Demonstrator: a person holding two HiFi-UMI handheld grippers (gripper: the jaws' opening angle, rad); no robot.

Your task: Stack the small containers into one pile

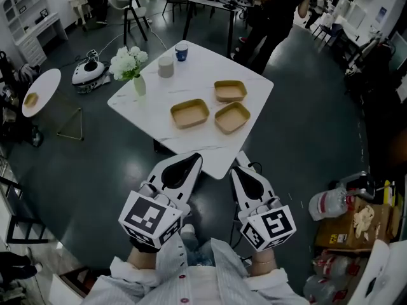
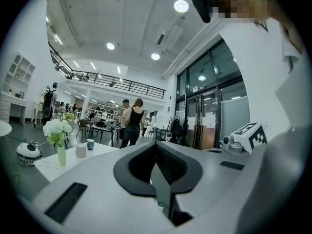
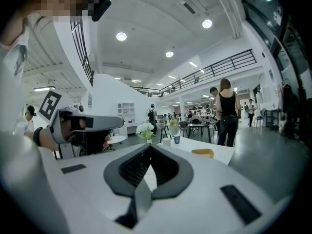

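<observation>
On the white worktop (image 1: 191,75) the three small containers (image 1: 189,114) (image 1: 230,91) (image 1: 232,117) lie apart, unstacked, while the left gripper (image 1: 193,159) and the right gripper (image 1: 238,170) are held low before its near corner, close to the person's body, with fingers (image 2: 170,165) pressed together and empty.

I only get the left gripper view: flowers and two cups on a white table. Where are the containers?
Observer: The head view shows three tan trays lying apart on that table, none stacked.
Operator: Is the other claw holding one?
Observer: No, the right gripper is shut and empty.
Operator: Anything on the floor to my right?
Observer: A cardboard box and plastic bottles.
</observation>
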